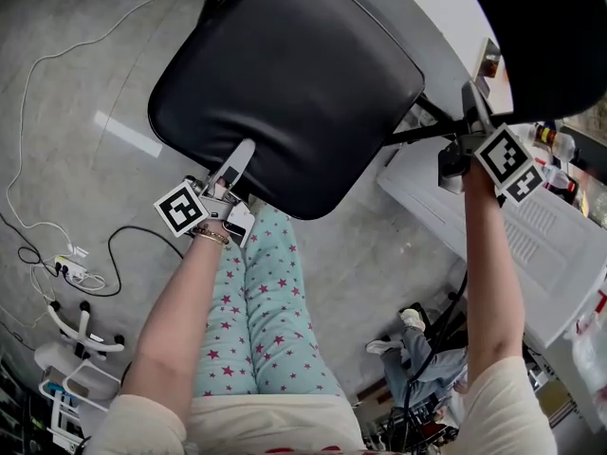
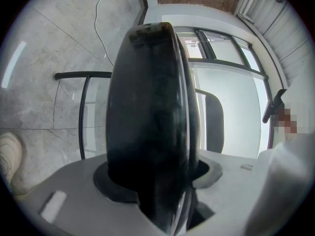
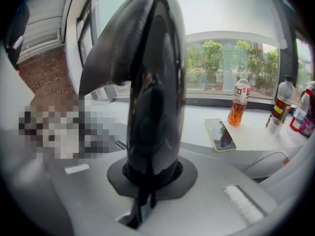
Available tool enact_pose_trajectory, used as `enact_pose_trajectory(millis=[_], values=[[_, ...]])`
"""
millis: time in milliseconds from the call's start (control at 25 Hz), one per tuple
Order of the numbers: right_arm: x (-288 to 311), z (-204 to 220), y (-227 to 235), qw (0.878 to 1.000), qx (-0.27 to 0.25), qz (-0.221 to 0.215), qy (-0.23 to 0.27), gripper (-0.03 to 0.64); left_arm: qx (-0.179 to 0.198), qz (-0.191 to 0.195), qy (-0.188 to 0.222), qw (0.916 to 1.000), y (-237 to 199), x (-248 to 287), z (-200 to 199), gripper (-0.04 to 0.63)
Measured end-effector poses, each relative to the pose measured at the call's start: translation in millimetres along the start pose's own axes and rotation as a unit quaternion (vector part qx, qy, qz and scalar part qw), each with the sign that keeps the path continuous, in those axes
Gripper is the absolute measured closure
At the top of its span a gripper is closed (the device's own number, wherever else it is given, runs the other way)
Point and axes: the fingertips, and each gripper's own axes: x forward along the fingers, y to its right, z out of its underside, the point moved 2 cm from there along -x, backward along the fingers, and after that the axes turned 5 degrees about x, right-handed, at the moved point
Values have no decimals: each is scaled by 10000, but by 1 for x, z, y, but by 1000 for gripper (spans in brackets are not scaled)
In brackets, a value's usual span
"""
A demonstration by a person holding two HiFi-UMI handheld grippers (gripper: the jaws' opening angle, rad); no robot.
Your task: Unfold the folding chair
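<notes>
The folding chair's black padded seat (image 1: pixel 285 83) is tilted up in front of me in the head view. My left gripper (image 1: pixel 237 159) is shut on the seat's near edge, and the left gripper view shows the seat (image 2: pixel 147 122) edge-on between the jaws. At the upper right, my right gripper (image 1: pixel 471 98) is shut on the black backrest (image 1: pixel 541 36). The backrest pad (image 3: pixel 147 82) fills the gap of the jaws in the right gripper view. A black frame tube (image 1: pixel 417 133) joins seat and back.
A white table (image 1: pixel 531 245) stands at the right, carrying a phone (image 3: pixel 220 134) and bottles (image 3: pixel 239 101). Cables and a power strip (image 1: pixel 68 271) lie on the grey floor at the left. A white wheeled base (image 1: pixel 81 335) is at the lower left.
</notes>
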Motion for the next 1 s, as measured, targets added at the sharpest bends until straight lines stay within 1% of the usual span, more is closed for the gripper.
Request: enact_pose_trajectory(millis=[80,120,160,200,240,280,360,400,480,560,640,760,840,920,1000], values=[[1,-1,2,9998,87,137,93,591,28,-37,-50,10000,0,0,-1,319],[1,-1,3,9996,102,215,134,589,130,-170,-124,9997,-2,-2,-2,311],[-1,-1,3,9994,92,296,171,579,336,-384,-246,9984,-5,-4,-3,285],[-4,0,3,9991,58,369,200,529,575,-641,-391,9955,-8,-8,-4,234],[-7,1,2,9988,14,427,219,467,719,-861,-494,9925,-11,-12,-7,203],[-11,3,1,9986,-14,475,228,434,712,-961,-493,9916,-11,-15,-10,198],[-21,12,-2,9981,43,576,229,398,508,-989,-252,9935,-7,-22,-21,198],[-26,18,-4,9976,121,640,228,372,451,-1081,-149,9930,-7,-28,-27,198],[-37,30,-6,9962,309,777,227,339,426,-1355,-105,9898,-9,-40,-36,195],[-49,40,-9,9947,487,881,198,330,445,-1599,-128,9860,-6,-50,-40,193],[-64,46,-12,9933,647,943,160,328,484,-1761,-113,9831,4,-60,-42,193],[-91,52,-18,9892,1060,1002,165,325,475,-1831,14,9819,30,-74,-46,193],[-111,52,-28,9864,1310,978,162,327,513,-1830,135,9817,56,-82,-49,193],[-132,48,-43,9858,1413,897,158,328,615,-1717,160,9831,92,-87,-47,194],[-153,41,-61,9864,1432,785,191,333,866,-1485,-42,9851,135,-85,-41,195]])
